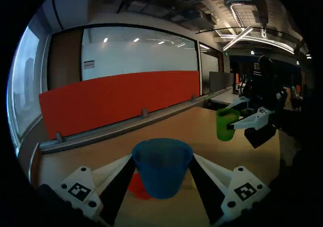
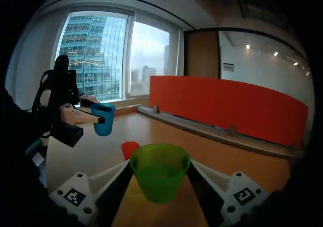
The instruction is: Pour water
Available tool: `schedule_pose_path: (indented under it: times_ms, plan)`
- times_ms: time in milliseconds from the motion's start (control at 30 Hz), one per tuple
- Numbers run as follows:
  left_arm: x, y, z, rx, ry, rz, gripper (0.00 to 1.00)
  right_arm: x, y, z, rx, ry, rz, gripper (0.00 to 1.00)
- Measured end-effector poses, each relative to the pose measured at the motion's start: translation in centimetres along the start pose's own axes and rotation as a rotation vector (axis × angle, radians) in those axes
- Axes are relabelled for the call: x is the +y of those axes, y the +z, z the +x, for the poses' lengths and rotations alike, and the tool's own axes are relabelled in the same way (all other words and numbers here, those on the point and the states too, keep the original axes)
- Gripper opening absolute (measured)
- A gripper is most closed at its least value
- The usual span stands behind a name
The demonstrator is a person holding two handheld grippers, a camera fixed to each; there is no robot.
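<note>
The left tongs (image 1: 162,159) are closed around a blue cup (image 1: 162,168), one finger pressing each side. The cup stands upright, mouth up, its long axis vertical. The right tongs (image 2: 160,163) clamp a green cup (image 2: 160,171) the same way, also upright with its rim level. In the left gripper view the green cup hangs clear of the wooden bench (image 1: 181,126), well apart from the blue one. A small red object (image 2: 130,149) sits on the bench beyond the green cup. A long orange-red partition (image 1: 121,97) runs along the bench's far edge. Tall windows (image 2: 97,57) show city towers outside.
</note>
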State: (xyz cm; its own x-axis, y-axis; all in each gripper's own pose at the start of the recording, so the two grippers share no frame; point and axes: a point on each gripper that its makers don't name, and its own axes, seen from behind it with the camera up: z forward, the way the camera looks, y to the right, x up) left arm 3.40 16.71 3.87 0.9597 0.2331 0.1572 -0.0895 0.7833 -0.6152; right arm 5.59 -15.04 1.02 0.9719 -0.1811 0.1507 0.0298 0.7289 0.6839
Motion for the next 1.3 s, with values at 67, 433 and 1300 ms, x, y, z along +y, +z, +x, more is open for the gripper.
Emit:
schedule_pose_path:
  times_ms: [67,433,1300]
  plan:
    - [0.2,0.1,-0.7,-0.019,0.009,-0.004,0.87,0.1,0.1,-0.6,-0.017,0.001,0.003,0.91]
    - [1.6,0.7,-4.8,-0.141,0.054,-0.038,0.87,0.2,0.5,-4.3,-0.133,-0.012,0.031,0.91]
    - [1.4,1.1,-14.5,-0.412,0.076,-0.076,0.88,0.2,2.3,-10.5,-0.306,-0.025,0.073,0.91]
